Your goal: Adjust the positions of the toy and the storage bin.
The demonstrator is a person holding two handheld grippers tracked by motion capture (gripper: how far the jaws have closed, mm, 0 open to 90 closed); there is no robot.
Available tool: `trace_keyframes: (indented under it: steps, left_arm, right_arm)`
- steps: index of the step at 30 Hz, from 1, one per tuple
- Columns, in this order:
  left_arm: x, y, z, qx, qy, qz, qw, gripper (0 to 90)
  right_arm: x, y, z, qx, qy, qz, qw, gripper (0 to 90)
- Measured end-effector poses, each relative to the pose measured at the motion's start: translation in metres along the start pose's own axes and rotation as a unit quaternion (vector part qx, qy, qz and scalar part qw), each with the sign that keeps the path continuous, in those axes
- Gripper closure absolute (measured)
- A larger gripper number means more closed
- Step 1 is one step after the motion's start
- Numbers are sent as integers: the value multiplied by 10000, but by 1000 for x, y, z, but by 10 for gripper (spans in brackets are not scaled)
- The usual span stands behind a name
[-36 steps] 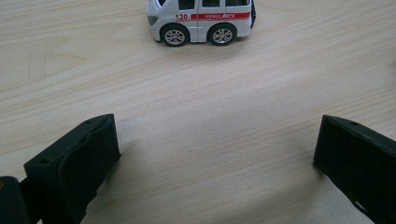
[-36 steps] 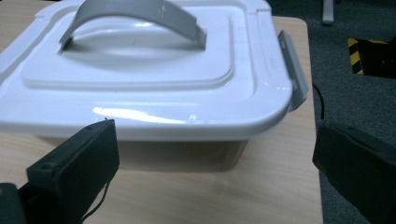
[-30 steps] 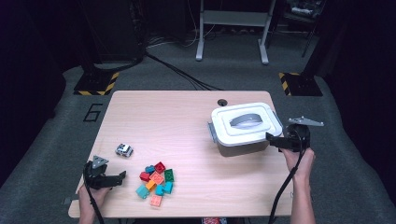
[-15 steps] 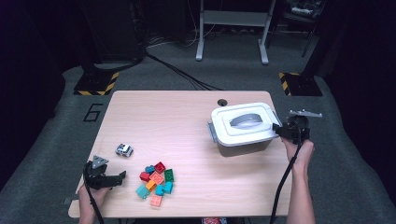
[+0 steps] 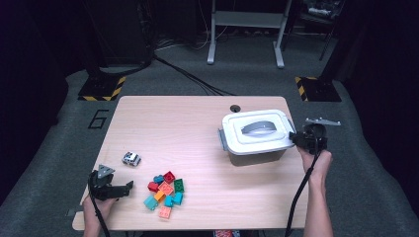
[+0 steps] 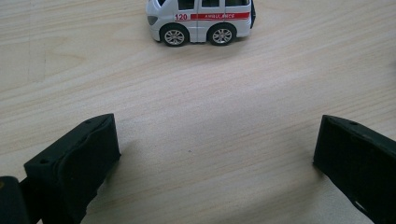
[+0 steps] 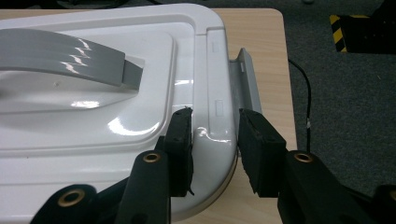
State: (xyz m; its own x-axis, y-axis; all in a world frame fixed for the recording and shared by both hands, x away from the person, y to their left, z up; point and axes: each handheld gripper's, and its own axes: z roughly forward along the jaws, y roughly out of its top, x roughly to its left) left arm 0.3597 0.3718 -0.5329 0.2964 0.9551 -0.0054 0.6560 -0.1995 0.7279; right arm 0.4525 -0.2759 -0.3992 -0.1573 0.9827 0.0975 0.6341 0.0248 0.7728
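A white box (image 5: 254, 150) with a grey-handled lid (image 7: 140, 107) stands at the table's right side. My right gripper (image 5: 296, 138) meets its right end; its jaws have just been closing. In the right gripper view they (image 7: 215, 121) are shut across the lid's rim, beside the grey latch (image 7: 245, 79). My left gripper (image 5: 126, 188) rests open near the front left corner, nothing between its jaws (image 6: 215, 140). A white toy ambulance (image 6: 201, 21) stands just ahead of it (image 5: 131, 158).
Several coloured bricks (image 5: 165, 190) lie in a pile right of the left gripper. The wooden table (image 5: 173, 123) has a small dark hole (image 5: 235, 107) near its far edge. Grey floor, cables and hazard-striped stand feet (image 5: 101, 91) lie beyond.
The right gripper's jaws have closed onto the lid's right rim, and the hand has shifted slightly toward the box. The left hand has not moved.
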Motion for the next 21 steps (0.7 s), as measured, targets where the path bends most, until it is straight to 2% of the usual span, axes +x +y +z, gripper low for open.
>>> trace_keyframes:
  steps: [9, 21]
  left_arm:
    - [0, 0, 0, 6, -5, 12, 10000, 0]
    - [0, 0, 0, 12, -11, 16, 10000, 0]
  right_arm:
    - [19, -11, -10, 9, 67, -145, 9999, 644]
    - [40, -21, -17, 38, 271, -291, 9992, 627]
